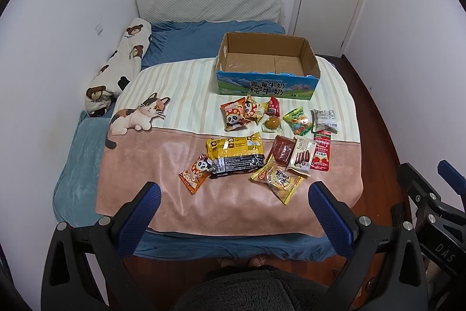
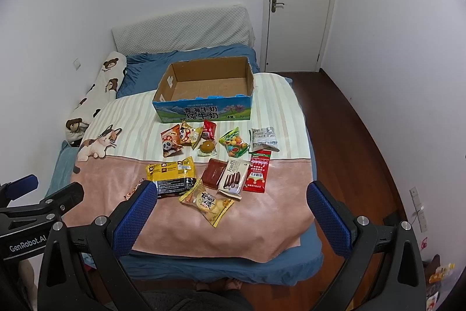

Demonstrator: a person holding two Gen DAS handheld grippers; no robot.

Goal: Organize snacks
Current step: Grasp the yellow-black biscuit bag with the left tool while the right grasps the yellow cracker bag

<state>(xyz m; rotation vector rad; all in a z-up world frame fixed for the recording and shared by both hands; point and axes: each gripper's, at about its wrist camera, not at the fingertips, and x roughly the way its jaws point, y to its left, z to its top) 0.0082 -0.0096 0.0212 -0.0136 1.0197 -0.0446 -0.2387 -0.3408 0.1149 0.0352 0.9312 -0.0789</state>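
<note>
White-walled bedroom, wooden floor, closed door (image 2: 300, 5) at the back right. Bed (image 1: 204, 40) in blue sheets, topped with a pink-and-striped cat blanket (image 1: 139, 153) carrying all the snacks.

Left gripper (image 1: 234, 200) spread wide, nothing between the blue pads (image 1: 141, 217), hovering over the near edge of the blanket. Just ahead of it: an orange panda packet (image 1: 195, 171) near the left pad, touching a black-and-yellow biscuit pack (image 1: 235, 155), and a yellow cracker bag (image 1: 276, 179) slightly right of centre. Beyond the cracker bag — a brown bar (image 1: 283, 150), a white Fran box (image 1: 302, 158) and a red sachet (image 1: 321, 150), side by side. Farther out, a second row: two more panda packets (image 1: 237, 115), a small red packet (image 1: 274, 106), a round golden cake (image 1: 272, 124), a green candy bag (image 1: 298, 121), a grey-white packet (image 1: 324, 120). Well beyond all of these, an open cardboard milk box (image 1: 266, 77), blue printed front facing the gripper.

Right gripper (image 2: 233, 201) likewise spread and holding nothing, over the same near edge. Yellow cracker bag (image 2: 208, 204) closest, between the pads and just ahead; biscuit pack (image 2: 171, 174) partly hidden behind the left pad (image 2: 134, 217); milk box (image 2: 204, 107) far ahead, left of centre. Left gripper's frame visible at the left border of the right wrist view.
</note>
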